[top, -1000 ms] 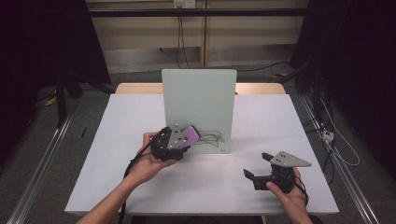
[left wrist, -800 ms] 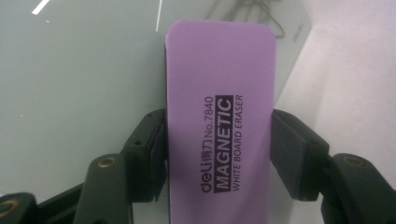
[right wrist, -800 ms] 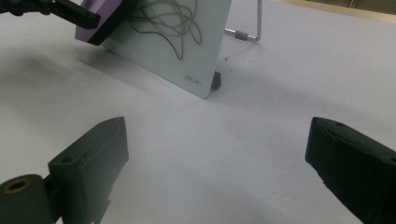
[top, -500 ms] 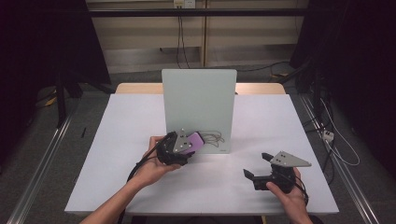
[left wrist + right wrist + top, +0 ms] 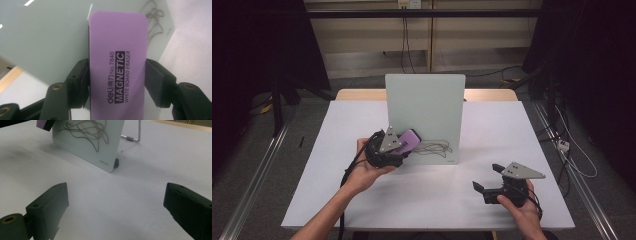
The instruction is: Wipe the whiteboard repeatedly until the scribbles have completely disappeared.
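My right tongs [image 5: 486, 180] rest low on the desk [image 5: 427, 200] close to me, jaws spread wide with nothing between them; in the right gripper view I see bare white desk between the two black pads and, beyond them, the lower corner of the board [image 5: 100, 147] with its wire stand [image 5: 135, 135] behind it. My left tongs [image 5: 404, 145] are farther out and to the left of the right ones, clenched on the eraser [image 5: 407, 141], a purple magnetic whiteboard eraser. In the left gripper view the two pads press its long sides, and the eraser [image 5: 117, 65] stands up out of the jaws, its printed face toward the camera. The eraser's far end lies against the lower left part of the board [image 5: 427, 110], which stands upright just ahead of the left tongs. On the board, just to the right of the eraser, is a scribble [image 5: 434, 147] of thin looping lines, near the bottom edge; from the right tongs it [image 5: 87, 130] shows beside the eraser's corner [image 5: 45, 123].
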A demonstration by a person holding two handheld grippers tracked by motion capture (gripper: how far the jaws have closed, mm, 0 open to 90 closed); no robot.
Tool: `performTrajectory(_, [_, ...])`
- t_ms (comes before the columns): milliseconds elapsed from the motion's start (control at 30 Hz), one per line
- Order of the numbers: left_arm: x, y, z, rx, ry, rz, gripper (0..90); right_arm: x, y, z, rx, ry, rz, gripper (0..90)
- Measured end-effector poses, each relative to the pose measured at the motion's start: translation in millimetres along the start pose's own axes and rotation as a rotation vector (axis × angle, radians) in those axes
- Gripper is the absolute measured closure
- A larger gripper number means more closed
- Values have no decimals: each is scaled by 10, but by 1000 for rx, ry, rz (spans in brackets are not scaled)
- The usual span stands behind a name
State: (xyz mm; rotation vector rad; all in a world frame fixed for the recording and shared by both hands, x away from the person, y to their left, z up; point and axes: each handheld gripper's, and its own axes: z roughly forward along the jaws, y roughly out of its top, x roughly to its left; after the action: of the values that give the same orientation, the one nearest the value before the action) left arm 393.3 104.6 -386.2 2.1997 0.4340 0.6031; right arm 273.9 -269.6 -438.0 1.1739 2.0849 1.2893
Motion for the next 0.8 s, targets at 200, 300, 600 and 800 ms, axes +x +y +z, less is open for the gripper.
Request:
performTrajectory(200, [-27,-28,23,16,-2,10,408,-2,0,5,2,0,-3,57])
performTrajectory(300, [-98,-54,86,26,-16,24,408,0,0,3,2,0,-2,57])
performTrajectory(600, [-245,-83,241,50,-62,52,407,0,1,4,1,0,-3,57])
performTrajectory(800, [-333,-91,331,74,-92,76,407,1,1,3,1,0,-3,57])
